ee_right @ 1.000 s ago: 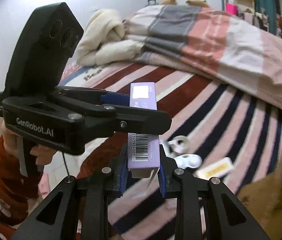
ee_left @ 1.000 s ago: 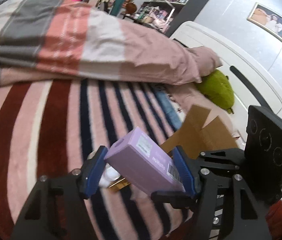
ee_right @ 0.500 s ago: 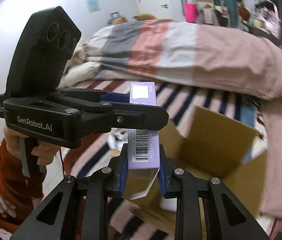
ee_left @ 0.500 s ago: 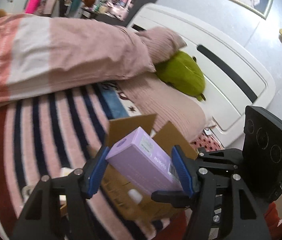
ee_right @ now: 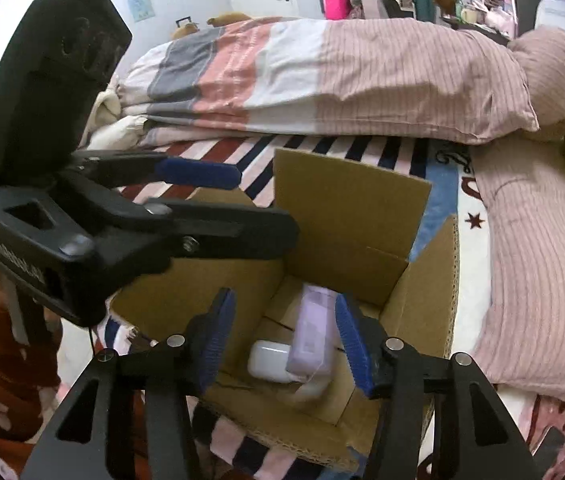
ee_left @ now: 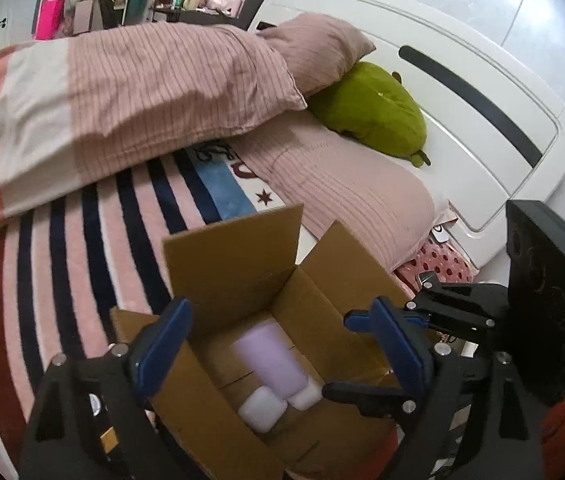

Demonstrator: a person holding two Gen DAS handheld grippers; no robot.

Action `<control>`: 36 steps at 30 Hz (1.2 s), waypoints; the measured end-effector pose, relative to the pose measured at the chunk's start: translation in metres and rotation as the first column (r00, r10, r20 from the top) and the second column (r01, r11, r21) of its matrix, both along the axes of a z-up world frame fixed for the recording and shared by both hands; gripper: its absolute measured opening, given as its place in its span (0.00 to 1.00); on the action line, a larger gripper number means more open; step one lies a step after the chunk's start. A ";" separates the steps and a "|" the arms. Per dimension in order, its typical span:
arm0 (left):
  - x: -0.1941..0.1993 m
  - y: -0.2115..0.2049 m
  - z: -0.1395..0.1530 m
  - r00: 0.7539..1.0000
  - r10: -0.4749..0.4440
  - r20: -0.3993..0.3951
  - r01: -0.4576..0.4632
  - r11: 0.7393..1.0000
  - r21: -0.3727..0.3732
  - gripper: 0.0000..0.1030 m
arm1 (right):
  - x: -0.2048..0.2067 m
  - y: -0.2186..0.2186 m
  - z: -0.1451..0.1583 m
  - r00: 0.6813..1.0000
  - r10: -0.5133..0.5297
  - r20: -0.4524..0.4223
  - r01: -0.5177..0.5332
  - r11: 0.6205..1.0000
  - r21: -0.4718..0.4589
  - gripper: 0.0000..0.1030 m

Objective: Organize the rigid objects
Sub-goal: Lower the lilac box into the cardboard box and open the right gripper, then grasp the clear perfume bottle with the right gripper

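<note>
An open cardboard box stands on the striped bed cover. A lilac carton lies inside it, blurred, next to a white earbud case. My left gripper is open and empty above the box. My right gripper is open and empty above the box too. The left gripper also shows in the right wrist view, just left of the box.
A folded pink striped duvet lies across the far side of the bed. A green plush toy rests against the white headboard. A pink pillow lies right of the box.
Both grippers opened and let go of the lilac carton, which dropped into the cardboard box. The grippers have moved over the box.
</note>
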State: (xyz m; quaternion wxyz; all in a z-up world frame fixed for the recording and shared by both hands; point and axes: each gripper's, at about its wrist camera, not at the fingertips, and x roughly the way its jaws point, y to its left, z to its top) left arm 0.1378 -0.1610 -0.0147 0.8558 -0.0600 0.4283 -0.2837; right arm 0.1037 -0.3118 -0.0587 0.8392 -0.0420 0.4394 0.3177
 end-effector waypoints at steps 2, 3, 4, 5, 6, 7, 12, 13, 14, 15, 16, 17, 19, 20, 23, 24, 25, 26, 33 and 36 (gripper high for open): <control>-0.005 0.011 0.005 1.000 0.019 0.016 -0.019 1.000 0.001 0.86 | -0.004 0.001 0.003 1.000 0.002 0.011 -0.002 1.000 0.006 0.47; -0.008 0.018 0.008 0.999 0.031 0.028 -0.031 1.000 0.003 0.86 | -0.004 0.006 0.006 1.000 0.005 0.022 -0.006 1.000 0.011 0.47; -0.011 0.023 0.010 0.998 0.040 0.038 -0.040 0.999 0.004 0.86 | -0.007 0.008 0.009 0.999 0.009 0.032 -0.009 1.000 0.016 0.47; -0.015 0.031 0.013 0.997 0.052 0.050 -0.052 0.999 0.004 0.86 | -0.009 0.011 0.011 0.999 0.012 0.041 -0.013 1.000 0.023 0.47; -0.020 0.040 0.015 0.996 0.065 0.060 -0.066 0.998 0.004 0.86 | -0.014 0.017 0.016 0.998 0.021 0.056 -0.023 0.999 0.036 0.47; -0.023 0.048 0.017 0.995 0.076 0.067 -0.077 0.997 0.005 0.86 | -0.018 0.021 0.019 0.997 0.031 0.068 -0.034 0.998 0.045 0.47; -0.050 0.109 0.024 0.977 0.183 0.114 -0.185 0.983 0.008 0.86 | -0.047 0.063 0.040 0.981 0.130 0.143 -0.143 0.986 0.083 0.47; -0.055 0.118 0.024 0.973 0.198 0.120 -0.201 0.980 0.007 0.86 | -0.056 0.074 0.044 0.975 0.160 0.157 -0.176 0.980 0.096 0.47; -0.061 0.131 0.023 0.968 0.215 0.128 -0.218 0.976 0.009 0.86 | -0.062 0.082 0.045 0.969 0.184 0.166 -0.203 0.974 0.105 0.47; -0.068 0.145 0.020 0.962 0.234 0.138 -0.239 0.971 0.016 0.86 | -0.071 0.097 0.045 0.961 0.216 0.170 -0.237 0.965 0.114 0.47; -0.073 0.155 0.017 0.957 0.252 0.147 -0.258 0.966 0.026 0.86 | -0.076 0.108 0.042 0.957 0.237 0.168 -0.258 0.959 0.119 0.47; -0.079 0.167 0.012 0.950 0.270 0.156 -0.279 0.960 0.039 0.86 | -0.081 0.115 0.039 0.955 0.249 0.164 -0.270 0.955 0.123 0.47; -0.091 0.184 0.000 0.941 0.295 0.165 -0.306 0.950 0.052 0.86 | -0.090 0.134 0.026 0.950 0.276 0.147 -0.295 0.947 0.130 0.47; -0.094 0.189 -0.004 0.939 0.301 0.167 -0.314 0.948 0.055 0.86 | -0.094 0.144 0.016 0.950 0.281 0.138 -0.298 0.947 0.123 0.47; -0.107 0.207 -0.028 0.935 0.316 0.161 -0.330 0.942 0.066 0.86 | -0.101 0.163 -0.017 0.955 0.273 0.116 -0.285 0.954 0.097 0.47; -0.111 0.212 -0.037 0.934 0.320 0.158 -0.334 0.940 0.069 0.86 | -0.100 0.166 -0.029 0.960 0.260 0.101 -0.270 0.958 0.097 0.47; -0.115 0.218 -0.047 0.934 0.323 0.152 -0.336 0.939 0.074 0.86 | -0.099 0.168 -0.041 0.967 0.240 0.086 -0.248 0.964 0.097 0.47; -0.117 0.220 -0.052 0.934 0.324 0.150 -0.337 0.938 0.077 0.86 | -0.097 0.169 -0.049 0.971 0.226 0.075 -0.233 0.968 0.095 0.47; -0.134 0.234 -0.095 0.942 0.313 0.123 -0.323 0.944 0.074 0.86 | -0.077 0.168 -0.123 0.996 0.038 0.079 -0.038 0.999 -0.003 0.59; -0.138 0.238 -0.104 0.942 0.314 0.115 -0.323 0.944 0.067 0.86 | -0.067 0.168 -0.143 0.996 -0.022 0.086 0.023 1.000 -0.020 0.61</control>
